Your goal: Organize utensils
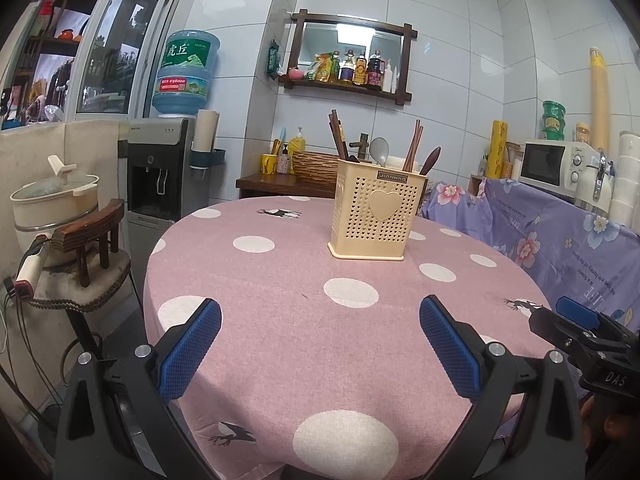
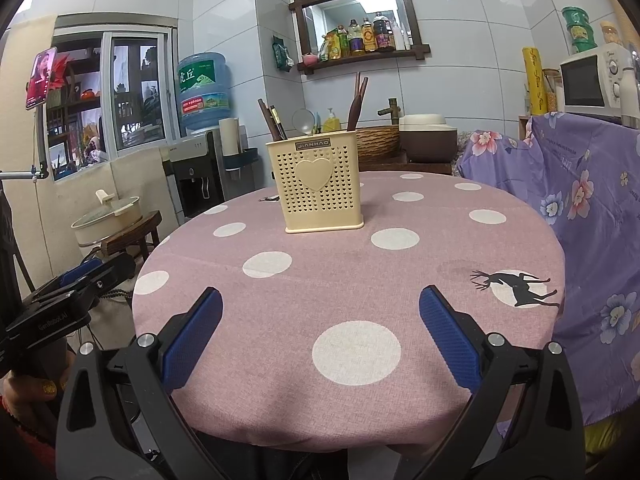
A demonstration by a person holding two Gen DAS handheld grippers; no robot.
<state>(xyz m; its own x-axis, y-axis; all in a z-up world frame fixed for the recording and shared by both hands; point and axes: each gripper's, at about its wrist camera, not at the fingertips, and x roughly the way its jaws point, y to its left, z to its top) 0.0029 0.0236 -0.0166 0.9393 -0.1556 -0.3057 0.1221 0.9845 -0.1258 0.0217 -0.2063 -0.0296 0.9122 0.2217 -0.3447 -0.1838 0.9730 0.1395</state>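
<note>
A cream perforated utensil holder [image 1: 374, 216] with a heart on its front stands upright on the round table [image 1: 280, 288]; it also shows in the right wrist view [image 2: 318, 186]. Brown chopsticks [image 1: 338, 136], a metal spoon [image 1: 379, 151] and wooden handles [image 1: 416, 148] stick out of it. My left gripper [image 1: 320, 344] is open and empty above the table's near edge. My right gripper [image 2: 320, 340] is open and empty, also near the front edge. Each gripper shows at the edge of the other's view.
The table has a pink cloth with white dots. A wooden chair [image 1: 92, 248] with a pot [image 1: 52, 200] behind it stands at the left. A water dispenser [image 1: 160, 168] is behind. A purple flowered cover [image 1: 560, 232] and microwave [image 1: 556, 162] are at the right.
</note>
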